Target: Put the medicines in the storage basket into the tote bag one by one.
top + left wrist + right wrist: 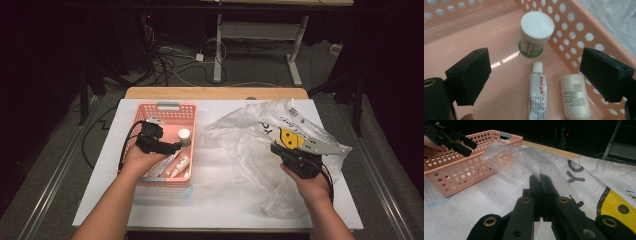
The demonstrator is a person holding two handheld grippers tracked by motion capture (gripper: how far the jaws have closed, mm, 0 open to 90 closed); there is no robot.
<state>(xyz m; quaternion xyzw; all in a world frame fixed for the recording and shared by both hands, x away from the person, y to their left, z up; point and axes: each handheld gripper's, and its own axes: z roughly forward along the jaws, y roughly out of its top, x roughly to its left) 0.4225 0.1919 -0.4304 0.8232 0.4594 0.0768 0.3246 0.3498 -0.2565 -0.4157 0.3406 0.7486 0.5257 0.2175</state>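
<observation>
A pink perforated basket (145,111) sits on the left of the table and holds a white-lidded jar (537,33), a small white tube (537,92) and a cream bottle (575,96). My left gripper (172,146) hovers open over the basket's inside, its jaws wide apart above the tube and bottle (536,75). A clear plastic bag (260,135) with a yellow smiley print (616,207) lies crumpled on the right. My right gripper (276,149) is shut on a fold of the bag's film (540,180).
The basket's wall (461,175) stands left of the bag in the right gripper view. White table covering (215,195) lies bare toward the front edge. A wooden strip (215,93) runs along the table's back, with dark floor, cables and desk legs beyond.
</observation>
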